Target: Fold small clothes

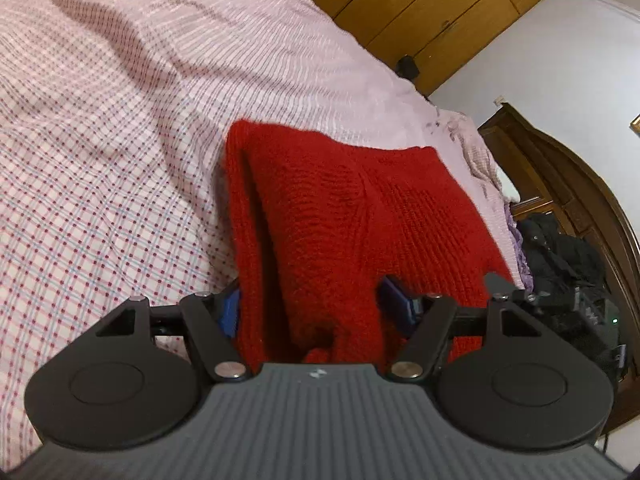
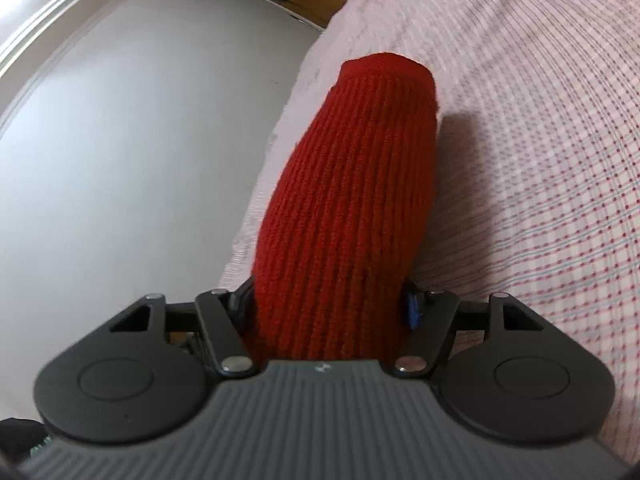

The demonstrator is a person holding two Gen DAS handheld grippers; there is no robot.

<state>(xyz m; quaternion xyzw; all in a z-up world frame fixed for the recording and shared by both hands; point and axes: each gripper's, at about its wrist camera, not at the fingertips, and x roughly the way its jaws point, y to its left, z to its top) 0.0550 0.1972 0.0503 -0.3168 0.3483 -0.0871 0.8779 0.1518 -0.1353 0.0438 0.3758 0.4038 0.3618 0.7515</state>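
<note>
- Gripping bunched red knit, the left gripper (image 1: pixel 316 312) pinches the red sweater (image 1: pixel 352 216) between its blue pads (image 1: pixel 230 312).
- The sweater stretches from the fingers toward 12 o'clock over the checked bedsheet (image 1: pixel 100 168).
- The right gripper (image 2: pixel 330 308) clamps a ribbed red sleeve (image 2: pixel 348 184), which extends toward 12 o'clock.
- Wooden wardrobe (image 1: pixel 420 4) at 1 o'clock.

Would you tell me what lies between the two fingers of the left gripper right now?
In the left wrist view, a bunched fold of the red knitted garment fills the gap of the left gripper.
</note>
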